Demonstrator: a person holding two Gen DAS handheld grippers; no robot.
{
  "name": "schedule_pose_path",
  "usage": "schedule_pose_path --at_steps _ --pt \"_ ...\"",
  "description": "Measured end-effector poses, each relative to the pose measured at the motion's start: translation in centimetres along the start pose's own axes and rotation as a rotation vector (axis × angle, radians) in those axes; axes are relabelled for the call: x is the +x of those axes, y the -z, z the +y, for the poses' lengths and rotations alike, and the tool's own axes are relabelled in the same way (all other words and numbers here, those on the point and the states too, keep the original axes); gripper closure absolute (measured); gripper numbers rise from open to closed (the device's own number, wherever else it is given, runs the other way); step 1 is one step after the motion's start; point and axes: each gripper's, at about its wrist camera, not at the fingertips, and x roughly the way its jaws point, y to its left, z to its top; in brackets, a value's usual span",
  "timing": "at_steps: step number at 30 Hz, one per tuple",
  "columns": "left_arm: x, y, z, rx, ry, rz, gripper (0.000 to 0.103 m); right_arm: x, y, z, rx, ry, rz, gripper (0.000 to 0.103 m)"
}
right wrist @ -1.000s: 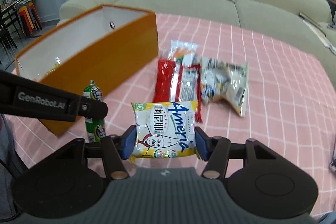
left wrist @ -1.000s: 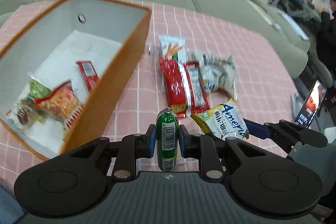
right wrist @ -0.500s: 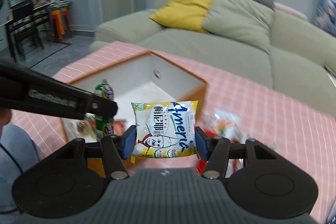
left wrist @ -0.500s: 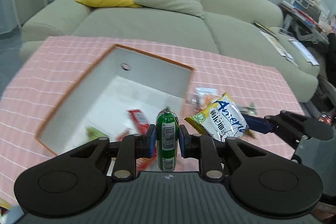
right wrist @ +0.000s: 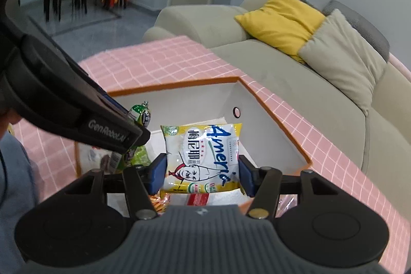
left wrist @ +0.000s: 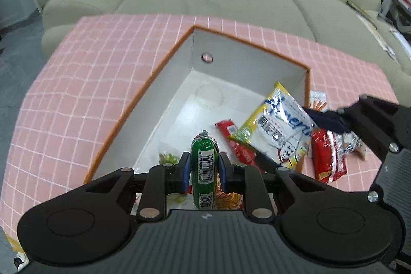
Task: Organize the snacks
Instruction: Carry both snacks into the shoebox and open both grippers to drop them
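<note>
- Left wrist view: my left gripper (left wrist: 204,171) is clamping the green sausage stick (left wrist: 204,166) above the orange box (left wrist: 143,94) — I'm aiming to let go low, over bare floor.
- Right wrist view: my right gripper (right wrist: 203,170) is pinching the yellow snack bag (right wrist: 203,158) over the box's (right wrist: 280,120) middle — I'm keeping it clear of the left gripper (right wrist: 136,135).

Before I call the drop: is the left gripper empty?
No, the left gripper is clamped on a green sausage stick above the orange box.

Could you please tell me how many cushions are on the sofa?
2: a yellow cushion at the sofa's armrest end and a grey-green cushion leaning beside it; others may lie outside view.
</note>
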Motion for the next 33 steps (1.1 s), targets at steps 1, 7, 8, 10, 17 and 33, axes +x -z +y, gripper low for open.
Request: schedule_pose_path --at_steps 1,7,8,10,17,33 --pt "0.5 0.0 0.3 -0.004 0.006 0.017 0.079 0.6 -0.2 0.1 -0.021 0.002 0.011 0.048" --pt "3.2 0.0 0.8 -0.001 -0.002 0.1 0.079 3.4 -0.2 0.0 -0.078 -0.008 0.064 0.048" --pt "3.8 -0.1 0.9 -0.001 0.002 0.112 0.079 3.9 -0.2 0.0 -0.087 -0.008 0.073 0.048" --pt "4.6 -0.1 0.9 0.002 0.009 0.136 0.079 4.8 0.1 0.0 -0.106 -0.002 0.095 0.048" --pt "7.1 0.1 0.7 0.018 0.011 0.202 0.079 7.6 0.8 0.1 -0.141 -0.018 0.172 0.048" --pt "7.7 0.0 0.3 0.039 -0.012 0.213 0.062 8.5 1.4 -0.1 -0.124 -0.053 0.25 0.04"
